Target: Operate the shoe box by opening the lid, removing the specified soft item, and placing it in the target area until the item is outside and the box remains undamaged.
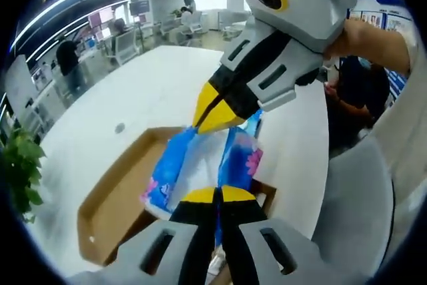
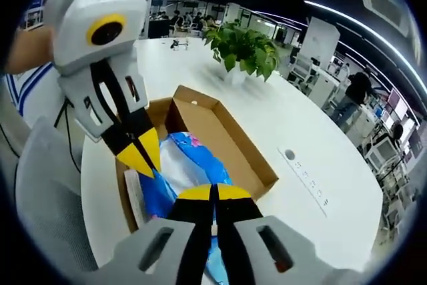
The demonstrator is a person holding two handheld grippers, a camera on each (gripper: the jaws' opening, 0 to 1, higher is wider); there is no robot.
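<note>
The soft packet is blue and white plastic with pink marks. It sits above the open cardboard box, raised partly clear of the box floor, and both tools have hold of it.

The left tool has its yellow-tipped jaws closed together on the near edge of the packet, directly at the tips. In the left gripper view, the right tool comes in from above and to the right, its jaws pinched shut on the far upper edge of the same packet.

In the right gripper view, the right tool is closed on the packet at its own tips, and the left tool reaches in from the left with jaws shut on the packet's left edge. The box lies just beyond and beneath both tools, its lid flap folded open on the far side.

The box rests on a white surface. A potted plant stands on the surface beyond the box. A person's hand holds the right tool. Office desks and chairs are well beyond the surface.
</note>
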